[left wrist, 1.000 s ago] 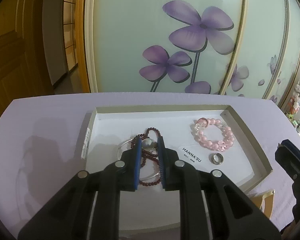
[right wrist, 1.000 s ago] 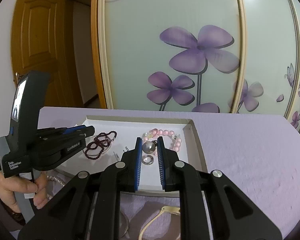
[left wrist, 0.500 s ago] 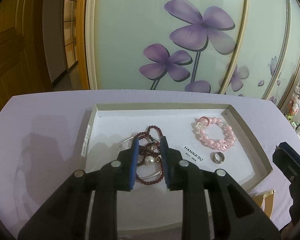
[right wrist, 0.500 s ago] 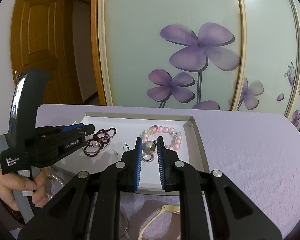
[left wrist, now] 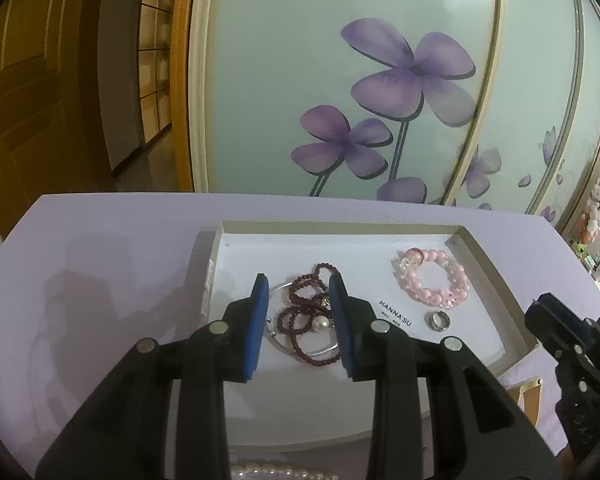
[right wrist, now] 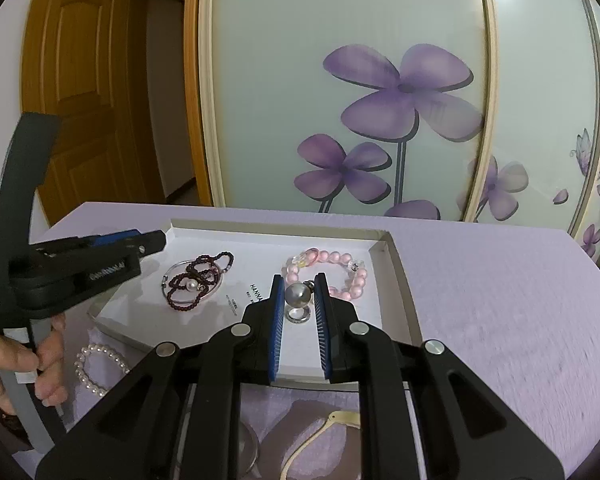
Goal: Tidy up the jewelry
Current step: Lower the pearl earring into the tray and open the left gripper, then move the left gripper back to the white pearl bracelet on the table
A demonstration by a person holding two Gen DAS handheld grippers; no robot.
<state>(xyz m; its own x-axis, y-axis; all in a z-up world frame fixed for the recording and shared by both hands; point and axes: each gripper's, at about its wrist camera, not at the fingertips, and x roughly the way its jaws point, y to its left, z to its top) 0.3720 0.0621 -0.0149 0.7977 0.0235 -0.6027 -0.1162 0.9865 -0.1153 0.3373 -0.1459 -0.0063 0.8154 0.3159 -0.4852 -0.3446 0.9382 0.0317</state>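
Observation:
A shallow white tray [left wrist: 488, 264] [right wrist: 396, 264] lies on the purple table. In it lie a dark red bead necklace [left wrist: 304, 308] [right wrist: 196, 280] with a silver bangle and a white pearl [left wrist: 321, 323], a pink bead bracelet [left wrist: 434, 284] [right wrist: 332, 264] and a silver ring [left wrist: 438, 320] [right wrist: 298, 315]. My left gripper [left wrist: 300, 292] is open and empty above the necklace. My right gripper [right wrist: 299, 280] is shut on a grey pearl [right wrist: 299, 294], held over the ring.
A white pearl bracelet [right wrist: 96, 368] [left wrist: 280, 472] lies on the table in front of the tray. A gold bangle [right wrist: 324, 436] and a clear round piece lie under my right gripper. A flowered glass door stands behind the table.
My left gripper has opened and let the white pearl drop onto the red necklace in the tray, then lifted back. My right gripper has held still with the grey pearl.

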